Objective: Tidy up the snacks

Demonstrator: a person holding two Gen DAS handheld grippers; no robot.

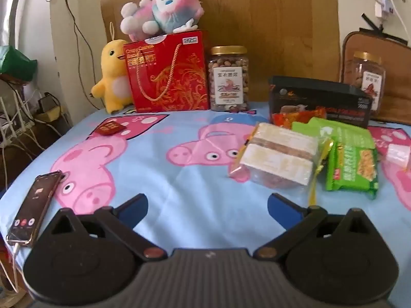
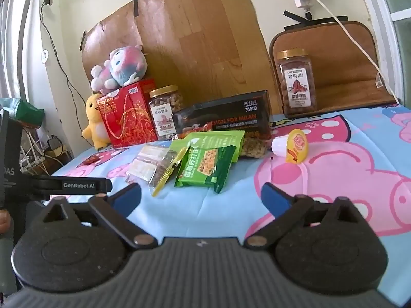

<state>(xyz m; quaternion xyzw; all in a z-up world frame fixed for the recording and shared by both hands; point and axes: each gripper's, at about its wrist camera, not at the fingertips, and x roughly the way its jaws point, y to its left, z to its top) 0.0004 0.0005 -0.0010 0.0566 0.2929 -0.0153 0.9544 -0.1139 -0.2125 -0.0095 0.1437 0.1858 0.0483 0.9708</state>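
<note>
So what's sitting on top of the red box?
A pink and blue plush toy lies on top of the red box. The toy covers part of the box's top, so anything beneath it cannot be seen.

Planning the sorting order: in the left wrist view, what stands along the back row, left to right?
Yellow plush duck → red gift box → peanut jar → black box → second nut jar.

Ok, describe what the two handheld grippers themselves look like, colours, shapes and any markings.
Both look alike. The left gripper has a ribbed dark grey body, two round black discs topped by triangular lugs, black linkage arms on copper-coloured pivots, and blue fingers. The right gripper is built the same way. In the right wrist view a black bar printed GenRobot.AI shows at the left. No cables or sleeves are visible.
</note>
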